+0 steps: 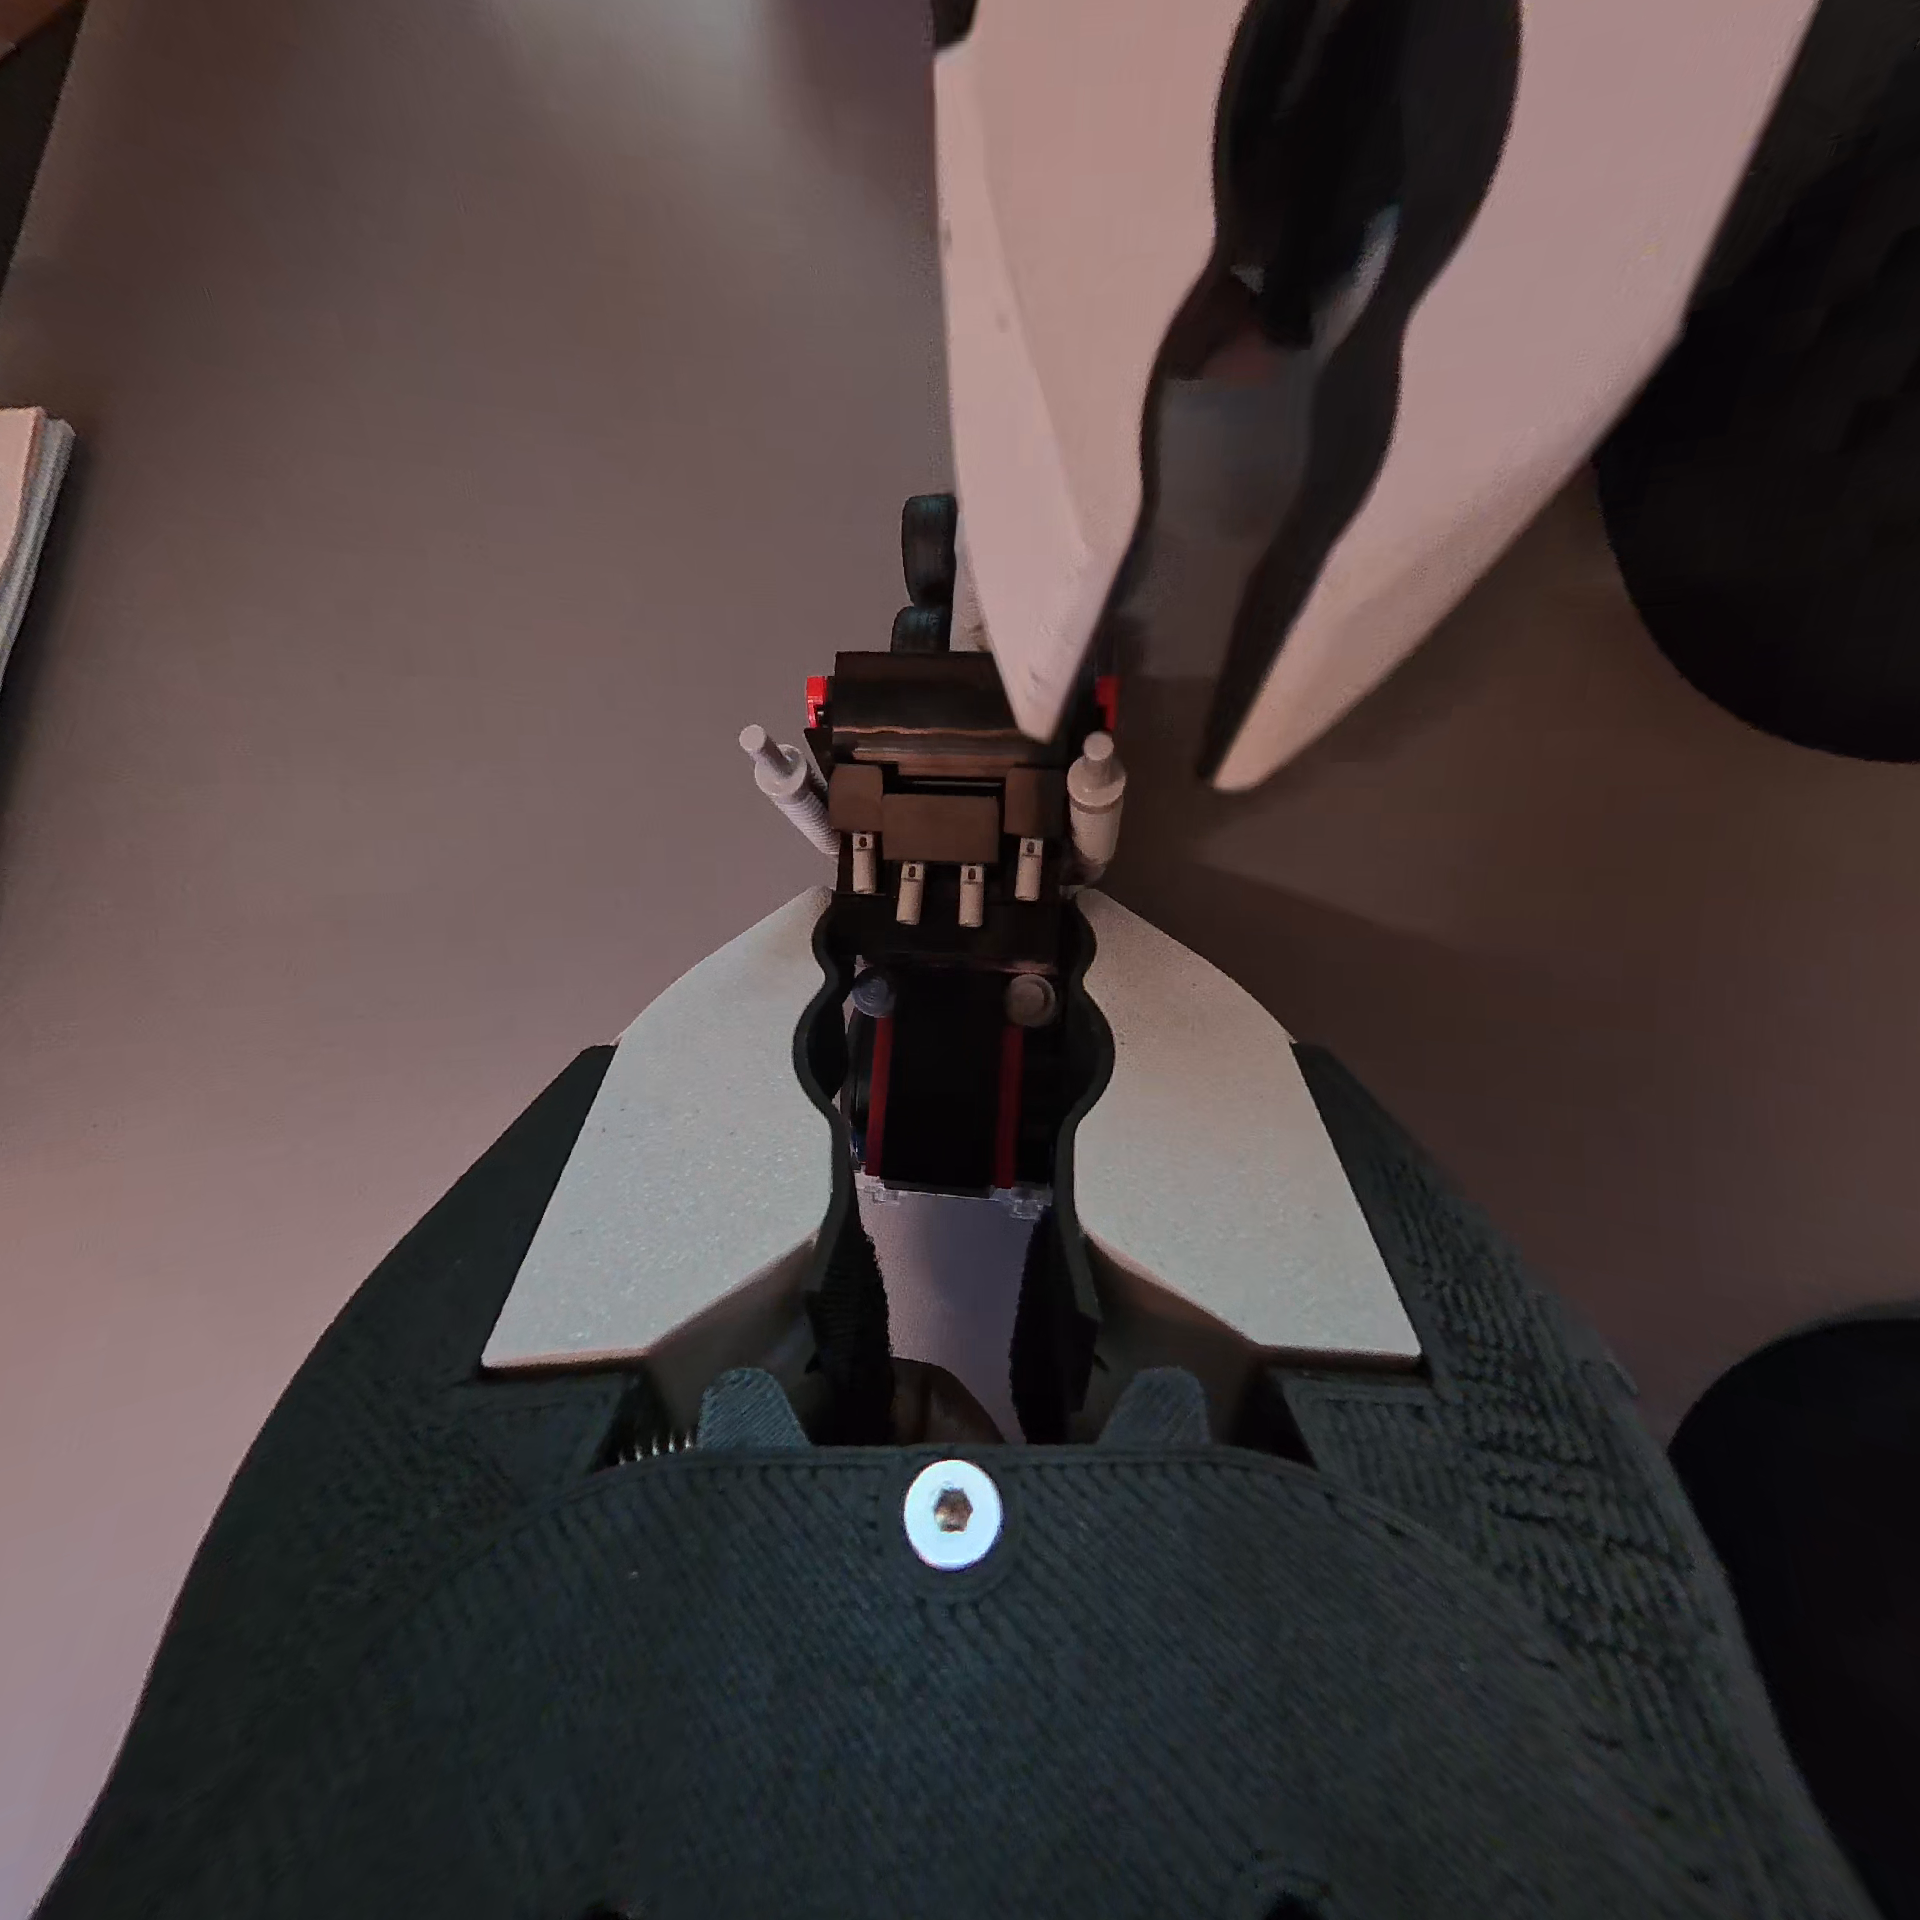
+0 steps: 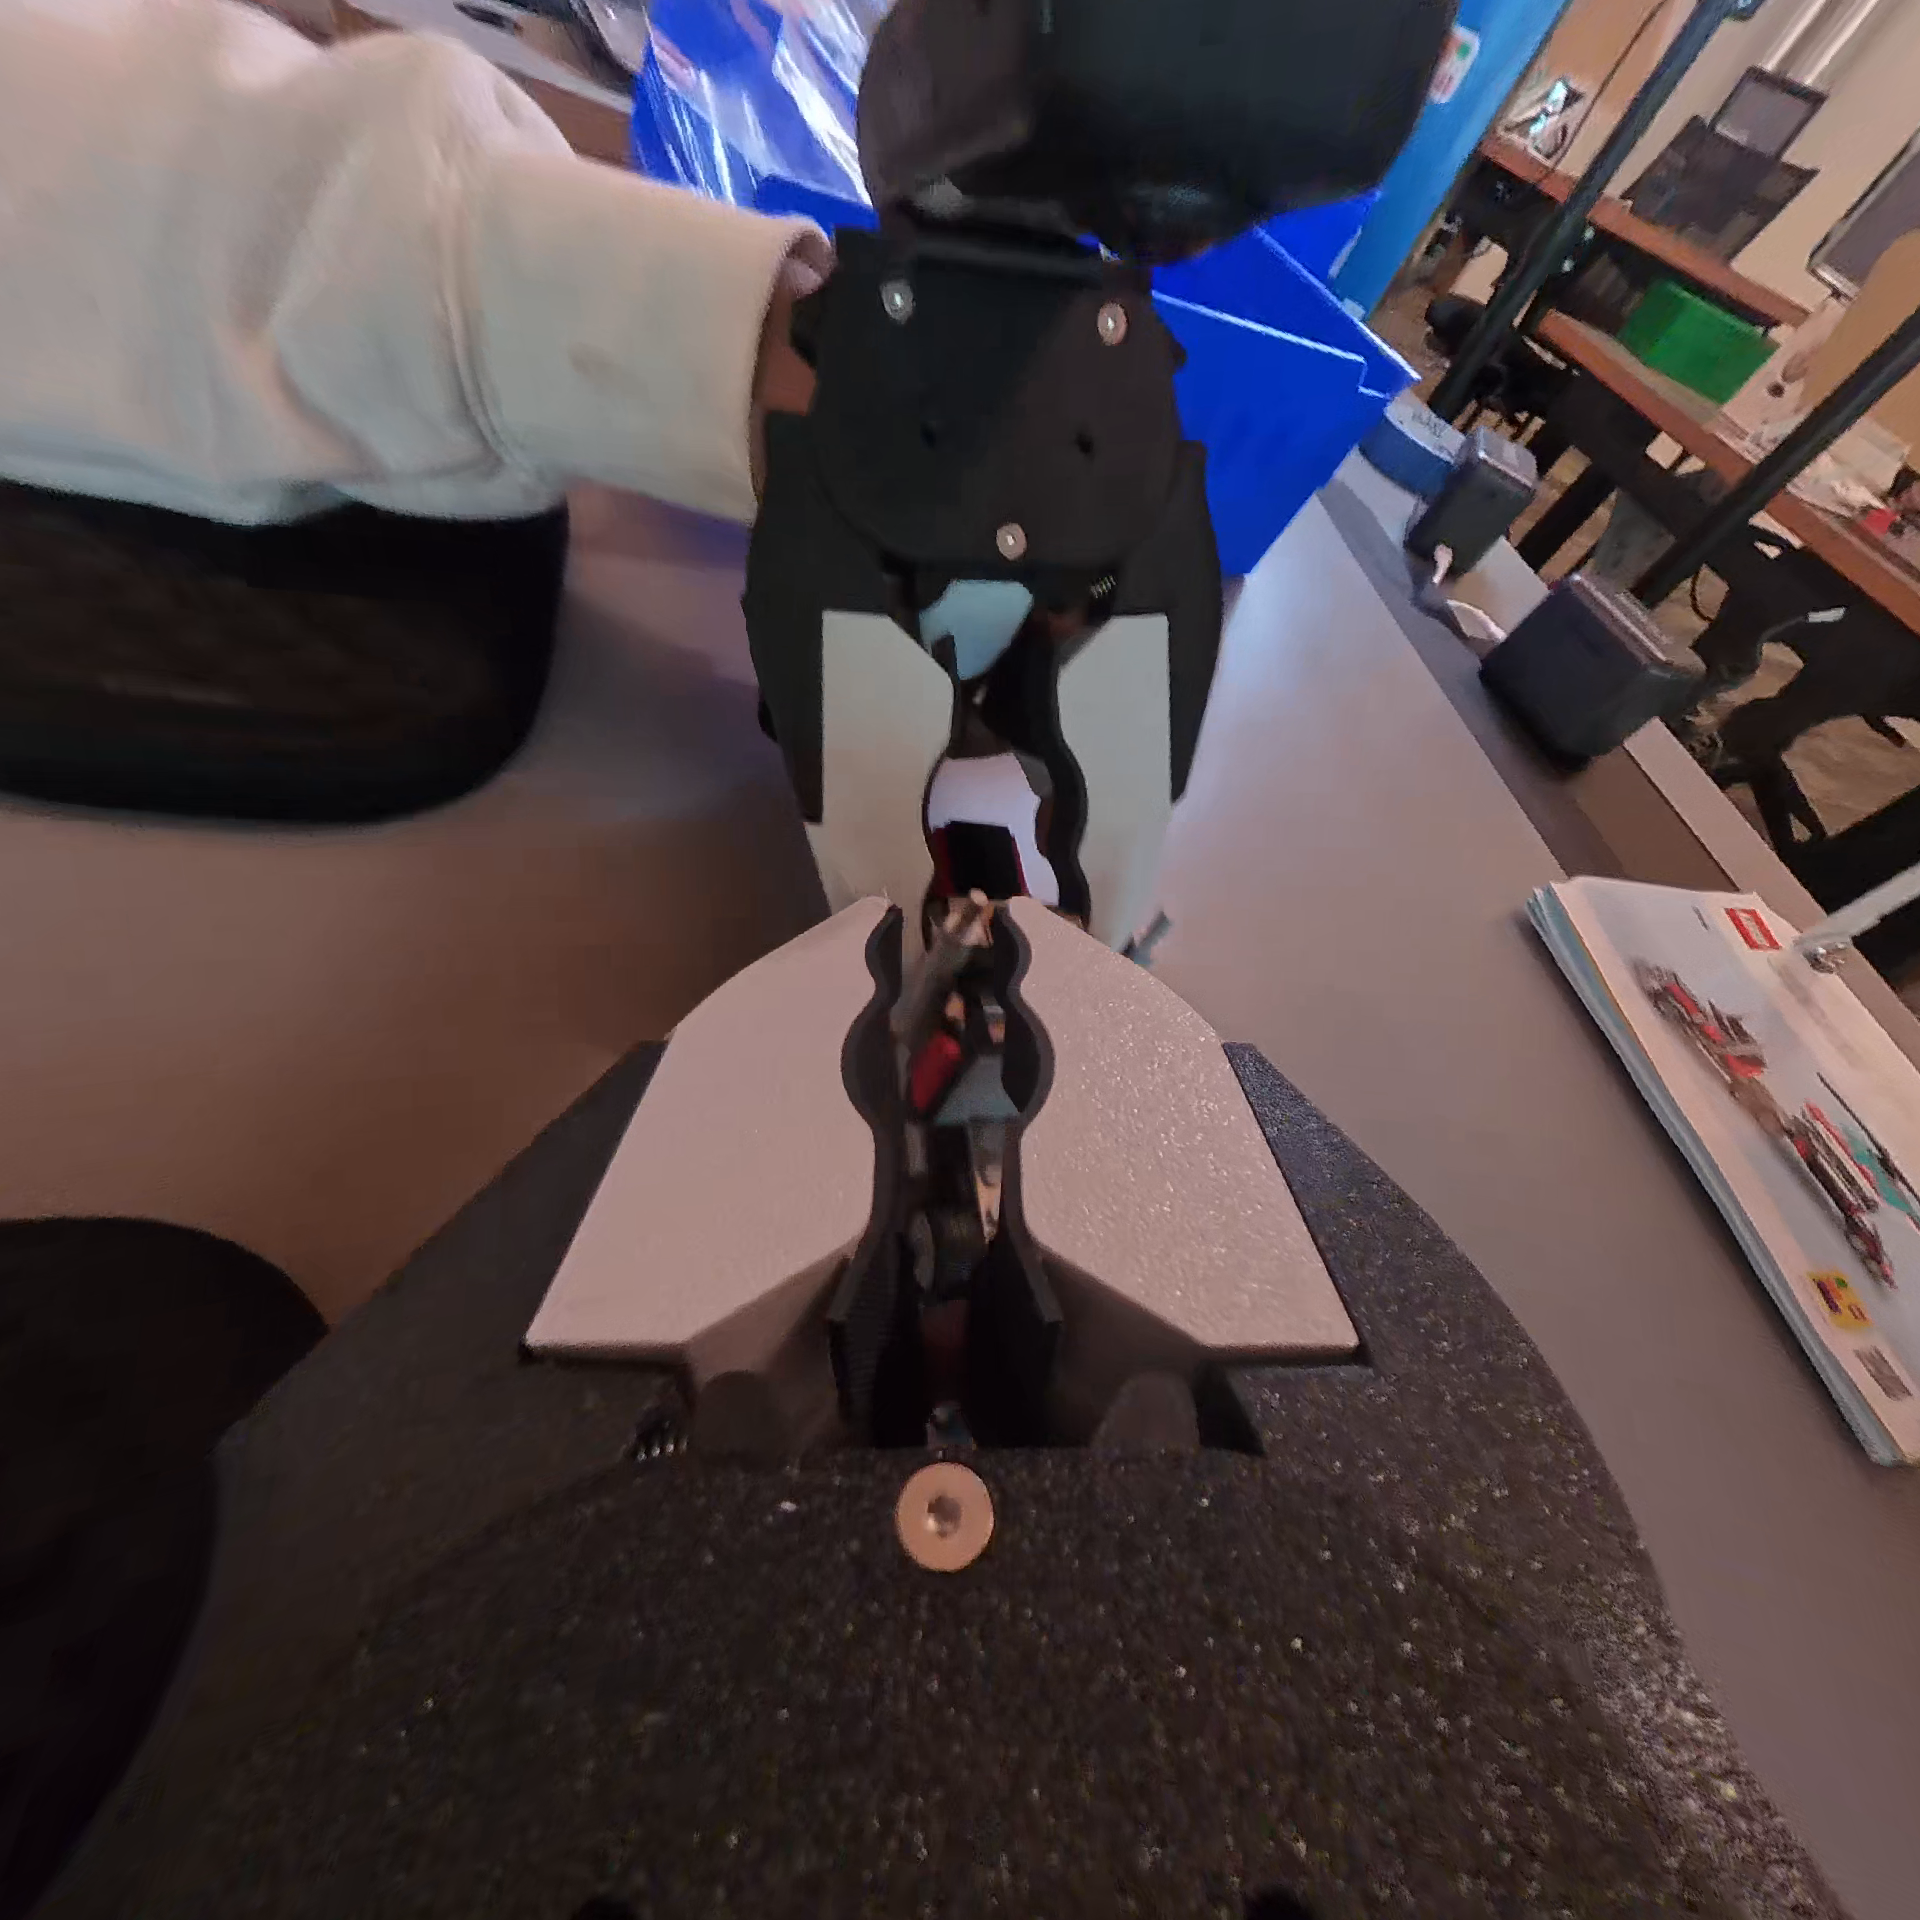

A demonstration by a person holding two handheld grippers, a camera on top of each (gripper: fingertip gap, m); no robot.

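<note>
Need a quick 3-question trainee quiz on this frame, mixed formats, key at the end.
1. True or false: the left gripper grips a black brick-built model.
2. The booklet lies on: A) the table B) the blue bin C) the floor.
3. Fill in: the person's sleeve is ___ in colour.

Key: 1 true; 2 A; 3 cream.

Grey table: booklet, blue bin, black boxes.
</note>
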